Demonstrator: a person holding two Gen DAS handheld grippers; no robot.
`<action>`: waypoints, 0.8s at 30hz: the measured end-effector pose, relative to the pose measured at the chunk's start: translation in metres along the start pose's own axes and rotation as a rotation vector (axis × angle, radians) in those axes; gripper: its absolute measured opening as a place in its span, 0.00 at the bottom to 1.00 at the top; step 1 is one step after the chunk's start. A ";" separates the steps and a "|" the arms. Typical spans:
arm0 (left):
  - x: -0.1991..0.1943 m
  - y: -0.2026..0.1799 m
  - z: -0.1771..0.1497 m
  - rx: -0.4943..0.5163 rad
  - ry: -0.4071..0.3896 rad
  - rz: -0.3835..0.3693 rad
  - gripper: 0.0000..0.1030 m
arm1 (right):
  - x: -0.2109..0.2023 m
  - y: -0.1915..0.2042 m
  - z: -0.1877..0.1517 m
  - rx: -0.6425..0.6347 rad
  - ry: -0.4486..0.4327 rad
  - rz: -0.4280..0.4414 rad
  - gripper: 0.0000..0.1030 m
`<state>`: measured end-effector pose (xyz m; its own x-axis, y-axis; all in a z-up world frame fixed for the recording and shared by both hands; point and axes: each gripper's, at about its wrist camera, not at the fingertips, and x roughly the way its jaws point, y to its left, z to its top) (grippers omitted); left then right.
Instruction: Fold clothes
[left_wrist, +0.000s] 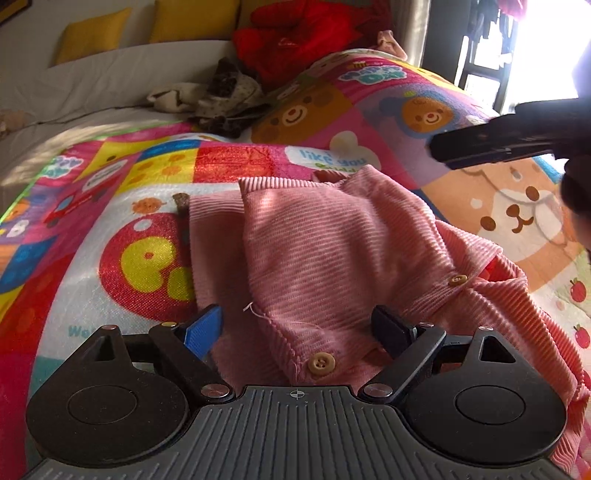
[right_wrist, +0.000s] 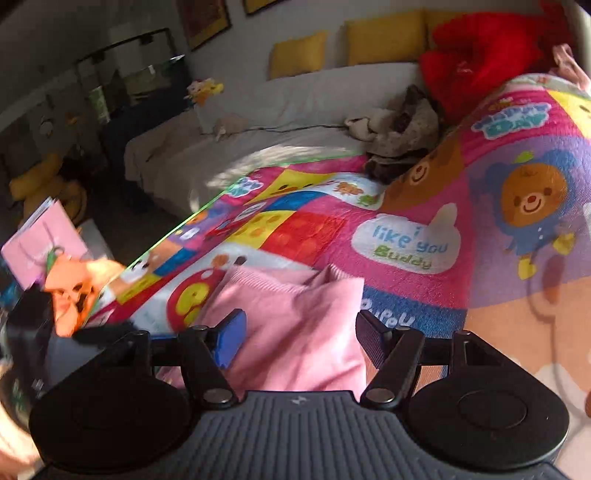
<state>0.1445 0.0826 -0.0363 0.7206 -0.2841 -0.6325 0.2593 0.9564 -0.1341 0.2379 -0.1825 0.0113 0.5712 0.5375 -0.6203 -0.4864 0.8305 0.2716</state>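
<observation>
Only your left wrist view shows the pink garment's (left_wrist: 332, 251) buttons (left_wrist: 321, 362); both your left gripper (left_wrist: 299, 328) and right gripper (right_wrist: 301, 338) hang released above it.

Left hand-held gripper (left_wrist: 297, 326): jaws spread wide, fingers level, nothing pinched between. Right hand-held gripper (right_wrist: 301, 338): jaws likewise apart, gripping nothing, held low, seen at left view's right edge.
</observation>
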 end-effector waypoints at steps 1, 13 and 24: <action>0.000 0.001 -0.001 -0.001 -0.002 -0.004 0.89 | 0.021 -0.007 0.005 0.042 0.008 -0.017 0.59; -0.006 0.009 0.003 -0.083 -0.009 -0.045 0.90 | 0.079 0.008 0.004 -0.037 0.064 -0.053 0.15; -0.119 0.023 0.032 -0.188 -0.241 -0.002 0.92 | -0.090 0.063 -0.034 -0.192 -0.116 0.061 0.06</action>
<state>0.0855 0.1359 0.0602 0.8576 -0.2722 -0.4364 0.1532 0.9451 -0.2886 0.1334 -0.1831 0.0592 0.6035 0.6082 -0.5157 -0.6329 0.7587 0.1541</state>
